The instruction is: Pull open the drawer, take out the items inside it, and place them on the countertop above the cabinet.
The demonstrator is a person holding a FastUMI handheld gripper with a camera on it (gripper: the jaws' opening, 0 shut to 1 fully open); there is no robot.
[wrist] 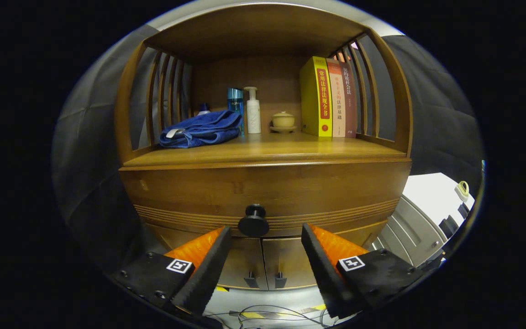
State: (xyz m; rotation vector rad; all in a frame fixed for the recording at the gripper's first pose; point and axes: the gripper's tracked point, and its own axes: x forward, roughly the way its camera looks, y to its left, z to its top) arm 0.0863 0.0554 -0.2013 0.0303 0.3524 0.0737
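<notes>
A wooden cabinet fills the view, with a closed drawer (263, 189) across its front. The drawer's round black knob (254, 221) sits just ahead of my fingertips, slightly left of the gap's middle. My gripper (266, 230) is open, its two fingers spread to either side of the knob without touching it. Above the drawer lies the wooden countertop (272, 148). What is inside the drawer is hidden.
On the countertop lie a folded blue towel (201, 130), a blue bottle (235, 103), a white pump bottle (253, 112), a small lidded cup (283, 119) and three upright books (329, 98). Two small doors (263, 262) sit below the drawer. A white unit (427, 205) stands at right. Cables (263, 313) lie on the floor.
</notes>
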